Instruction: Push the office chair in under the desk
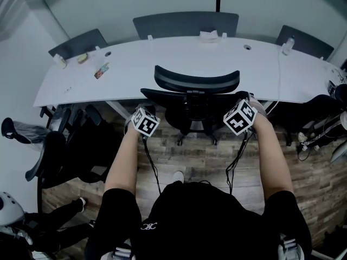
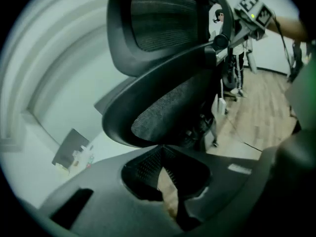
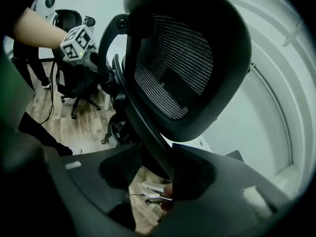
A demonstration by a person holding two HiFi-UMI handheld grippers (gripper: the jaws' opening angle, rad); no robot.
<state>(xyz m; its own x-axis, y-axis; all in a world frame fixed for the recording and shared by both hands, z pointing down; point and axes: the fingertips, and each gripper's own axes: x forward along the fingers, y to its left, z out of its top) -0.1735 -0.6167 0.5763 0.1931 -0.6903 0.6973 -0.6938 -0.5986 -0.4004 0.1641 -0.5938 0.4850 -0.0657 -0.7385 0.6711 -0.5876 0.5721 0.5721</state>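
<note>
The black mesh office chair [image 1: 196, 82] stands at the near edge of the long white desk [image 1: 162, 64], its back toward me. My left gripper [image 1: 143, 118] is at the left side of the chair back and my right gripper [image 1: 241, 112] at the right side. In the left gripper view the jaws [image 2: 162, 152] are closed together just under the backrest's rim [image 2: 168, 102]; whether they pinch it I cannot tell. In the right gripper view the jaws [image 3: 158, 167] hold the dark frame bar of the chair back [image 3: 182, 68] between them.
Grey chairs [image 1: 185, 23] [image 1: 77, 42] [image 1: 303, 39] sit on the desk's far side. Another black chair [image 1: 81, 140] stands close on the left, and more chairs and cables [image 1: 320, 129] crowd the right. Small items [image 1: 101, 70] and a bottle [image 1: 287, 45] lie on the desk. A person's legs [image 1: 59, 215] show lower left.
</note>
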